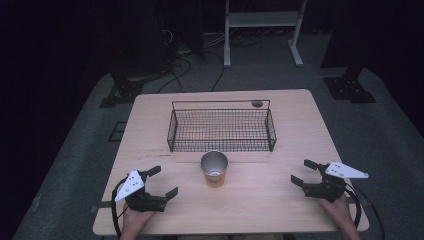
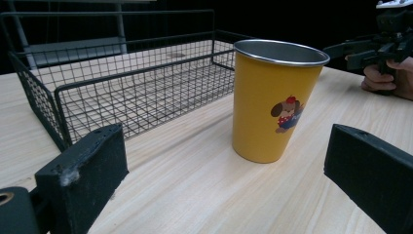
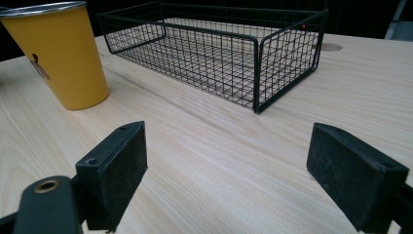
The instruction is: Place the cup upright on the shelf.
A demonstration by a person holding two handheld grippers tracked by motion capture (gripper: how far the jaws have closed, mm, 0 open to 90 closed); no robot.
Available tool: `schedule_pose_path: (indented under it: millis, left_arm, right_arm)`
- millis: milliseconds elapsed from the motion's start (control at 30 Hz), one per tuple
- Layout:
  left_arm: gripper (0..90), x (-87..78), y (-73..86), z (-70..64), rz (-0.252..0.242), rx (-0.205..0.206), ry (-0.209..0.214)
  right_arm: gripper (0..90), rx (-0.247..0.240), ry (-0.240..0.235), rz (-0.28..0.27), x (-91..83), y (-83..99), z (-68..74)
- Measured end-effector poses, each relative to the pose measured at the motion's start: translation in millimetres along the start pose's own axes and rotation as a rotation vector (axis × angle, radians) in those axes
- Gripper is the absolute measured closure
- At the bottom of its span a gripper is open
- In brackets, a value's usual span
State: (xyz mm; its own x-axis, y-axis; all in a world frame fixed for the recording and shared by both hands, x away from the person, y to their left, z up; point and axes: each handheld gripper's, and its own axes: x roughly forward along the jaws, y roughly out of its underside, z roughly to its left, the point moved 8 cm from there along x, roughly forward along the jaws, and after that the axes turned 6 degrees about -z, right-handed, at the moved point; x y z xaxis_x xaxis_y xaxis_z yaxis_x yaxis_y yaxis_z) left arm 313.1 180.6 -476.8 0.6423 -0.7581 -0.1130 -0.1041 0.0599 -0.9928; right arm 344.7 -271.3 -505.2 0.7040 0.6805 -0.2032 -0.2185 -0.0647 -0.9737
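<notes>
High view: both grippers, left (image 1: 162,181) and right (image 1: 301,171), gape empty flanking the upright yellow metal cup (image 1: 214,170); next, likely grasp it for the black wire basket (image 1: 221,129) behind.

- The cup (image 1: 214,169) is a tapered yellow tumbler with a bare metal rim and a silvery inside.
- Its side carries a small cartoon dog (image 2: 286,113) wearing a red cap and blue clothes.
- It stands upright, mouth up, and looks empty in the high view.
- It sits on the tabletop (image 1: 260,195) about midway between the left and right edges, somewhat closer to the near edge than the far one.
- The dog print faces the near left corner.
</notes>
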Motion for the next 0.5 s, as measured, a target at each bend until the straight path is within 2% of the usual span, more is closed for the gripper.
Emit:
schedule_pose_path:
  millis: [500]
  left_arm:
    - [1.1, 5.4, 1.7, -7.5, 0.009, 0.011, 0.038]
  right_arm:
    - [13.8, -0.007, 0.016, 0.013, 1.1, 1.1, 0.5]
